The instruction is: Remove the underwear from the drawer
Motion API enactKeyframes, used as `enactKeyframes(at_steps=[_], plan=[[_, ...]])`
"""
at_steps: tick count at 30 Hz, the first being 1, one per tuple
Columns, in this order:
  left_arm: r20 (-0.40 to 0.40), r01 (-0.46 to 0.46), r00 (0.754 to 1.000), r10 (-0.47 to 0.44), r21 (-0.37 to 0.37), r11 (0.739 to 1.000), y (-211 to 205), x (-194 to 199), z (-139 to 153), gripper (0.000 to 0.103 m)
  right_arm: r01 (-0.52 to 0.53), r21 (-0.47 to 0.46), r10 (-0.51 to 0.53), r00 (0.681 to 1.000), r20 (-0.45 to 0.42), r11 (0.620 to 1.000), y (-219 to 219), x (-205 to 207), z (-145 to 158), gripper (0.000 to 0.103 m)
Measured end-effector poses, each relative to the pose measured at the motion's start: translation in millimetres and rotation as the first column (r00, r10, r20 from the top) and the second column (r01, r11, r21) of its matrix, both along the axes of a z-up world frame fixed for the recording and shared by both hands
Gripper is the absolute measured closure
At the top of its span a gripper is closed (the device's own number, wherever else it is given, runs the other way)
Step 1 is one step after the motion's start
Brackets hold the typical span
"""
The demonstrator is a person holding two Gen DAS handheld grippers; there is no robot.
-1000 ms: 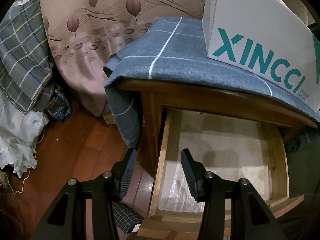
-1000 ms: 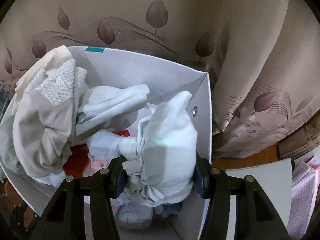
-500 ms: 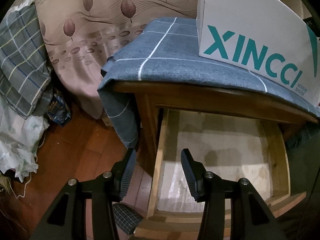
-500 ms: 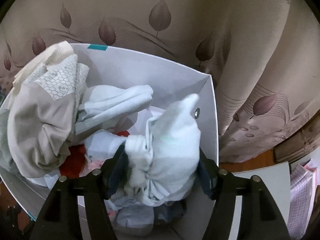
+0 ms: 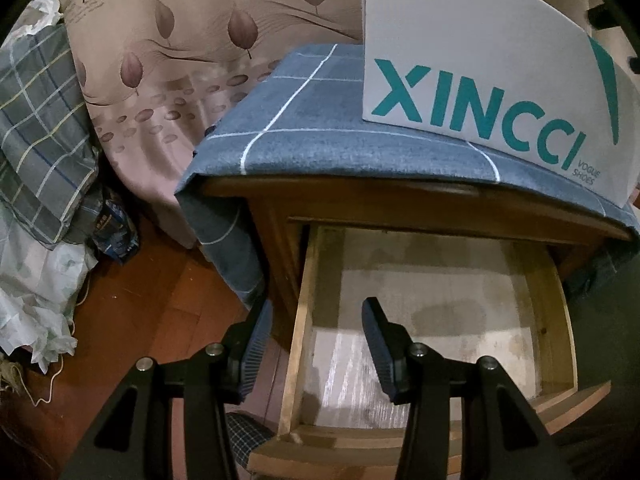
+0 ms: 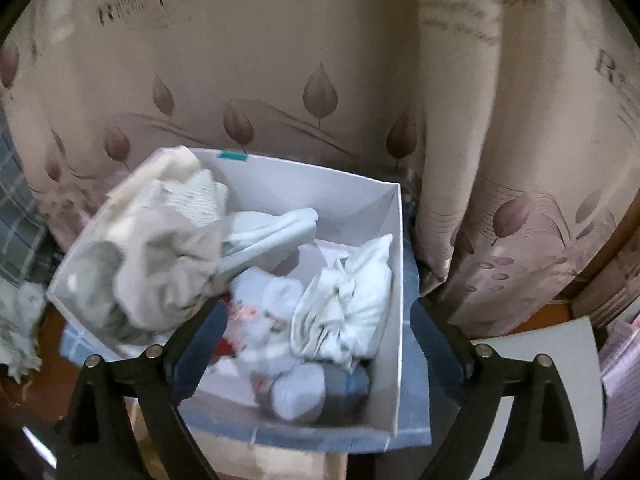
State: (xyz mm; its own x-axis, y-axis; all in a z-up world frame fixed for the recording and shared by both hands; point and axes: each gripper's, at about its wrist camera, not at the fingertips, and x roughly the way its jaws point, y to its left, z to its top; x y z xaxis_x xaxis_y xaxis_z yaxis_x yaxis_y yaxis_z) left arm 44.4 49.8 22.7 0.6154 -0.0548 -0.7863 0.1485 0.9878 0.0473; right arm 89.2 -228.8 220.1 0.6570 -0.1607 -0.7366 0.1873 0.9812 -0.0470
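Drawer mouth: I saw the drawer (image 5: 436,312) pulled out, its bare floor open from above between the wooden side walls.
Overhead: the nightstand top, draped in blue cloth (image 5: 320,120), overhung the drawer's back part.
Left gripper (image 5: 316,344): its parted fingers straddled the drawer's left wall.
Box: the white box (image 6: 394,280) was crowded with underwear (image 6: 348,304), walls closing each side.
Right gripper (image 6: 320,344): I held it spread wide above the box.
Behind: curtain (image 6: 320,60) blocked the far side.

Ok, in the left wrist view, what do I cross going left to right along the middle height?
Plaid bundle → leaf-print curtain → blue checked cloth → white XINCCI shoe box.
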Motion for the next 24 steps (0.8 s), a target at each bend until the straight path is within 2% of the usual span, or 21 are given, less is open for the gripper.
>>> enactKeyframes(at_steps=[3,5,8,12,17,20,24], plan=[[0.01,-0.008,1.0,0.008,0.007,1.0,0.8,-3.6,2.1,0.055,0.013,0.011,-0.014,0.998,0.061,1.0,3.5,-35.7,-1.2,0.004],[0.015,-0.009,1.0,0.009,0.003,1.0,2.3,-6.4,4.0,0.055,0.023,0.002,-0.023,0.995,0.095,1.0,7.6,-62.1,-12.3,0.002],[0.021,-0.022,1.0,0.022,0.0,1.0,5.7,-11.5,7.3,0.055,0.029,-0.005,-0.028,0.995,0.097,1.0,15.5,-97.1,-41.5,0.002],[0.024,-0.023,0.999,0.023,0.003,1.0,4.5,-18.8,10.5,0.052,-0.001,0.03,0.0,0.999,0.043,1.0,26.8,-132.2,-96.4,0.002],[-0.003,0.0,1.0,0.0,0.006,1.0,1.1,-30.8,6.9,0.052,-0.039,0.05,0.042,0.998,-0.056,0.998,46.4,-147.5,-158.1,0.002],[-0.024,0.006,1.0,-0.006,-0.002,1.0,-2.0,-39.8,2.4,0.052,-0.086,0.046,0.089,0.993,-0.074,0.995,59.0,-147.7,-174.5,0.002],[-0.015,0.039,0.999,-0.038,0.037,0.999,-13.4,-51.1,-0.3,0.052,-0.087,0.081,0.093,0.993,-0.067,0.993,61.5,-148.5,-188.2,0.002]])
